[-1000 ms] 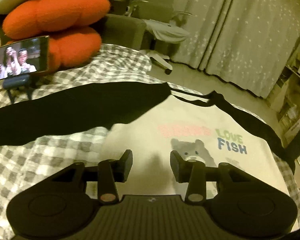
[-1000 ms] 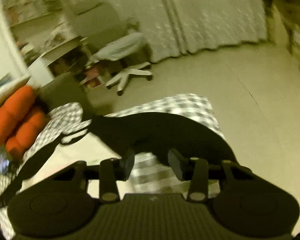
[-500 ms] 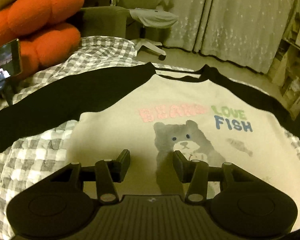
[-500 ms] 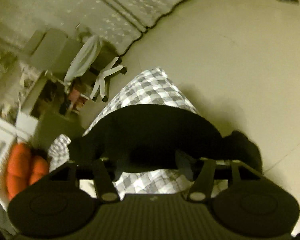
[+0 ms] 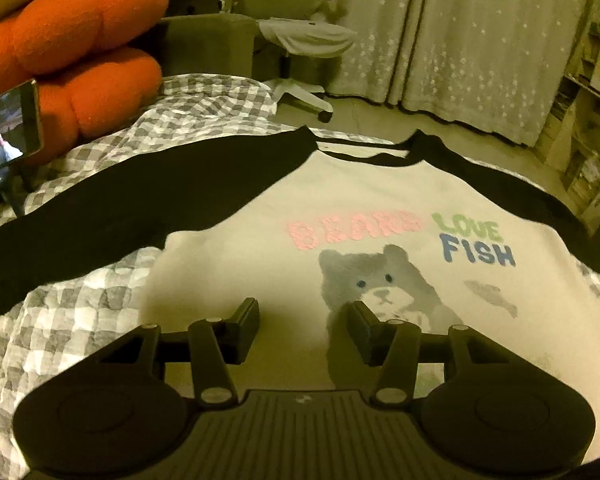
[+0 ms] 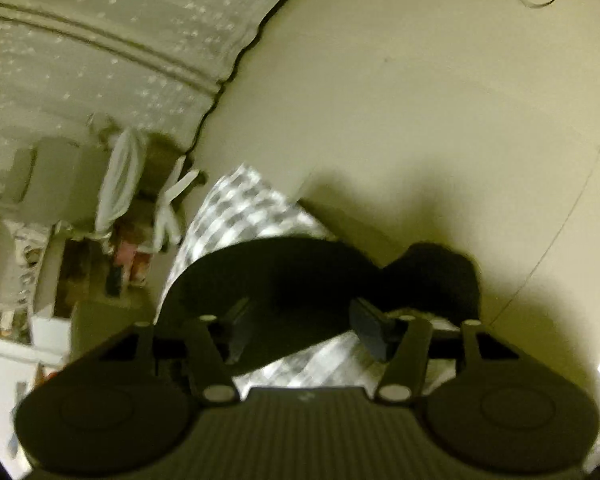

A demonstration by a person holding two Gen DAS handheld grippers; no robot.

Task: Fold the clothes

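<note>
A cream shirt (image 5: 292, 272) with black sleeves, a grey bear print and the words "BEARS LOVE FISH" lies flat, front up, on a checked quilt. Its left black sleeve (image 5: 132, 200) stretches out toward the left. My left gripper (image 5: 303, 316) hovers open over the shirt's lower body, nothing between its fingers. In the right wrist view the right black sleeve (image 6: 284, 276) drapes over the bed's corner, its cuff end (image 6: 440, 276) hanging past the edge. My right gripper (image 6: 300, 322) is open just above that sleeve, the view tilted and blurred.
The grey-and-white checked quilt (image 5: 76, 332) covers the bed. An orange cushion (image 5: 80, 56) and a phone on a stand (image 5: 8, 128) sit at the far left. An office chair (image 5: 300, 44), curtains (image 5: 480, 40) and shelves (image 5: 588, 140) lie beyond. Bare floor (image 6: 420, 120) surrounds the bed corner.
My left gripper swung right, bringing the whole shirt front into view, then steadied. My right gripper rolled and dropped closer to the right sleeve at the bed corner. Both stayed open.
</note>
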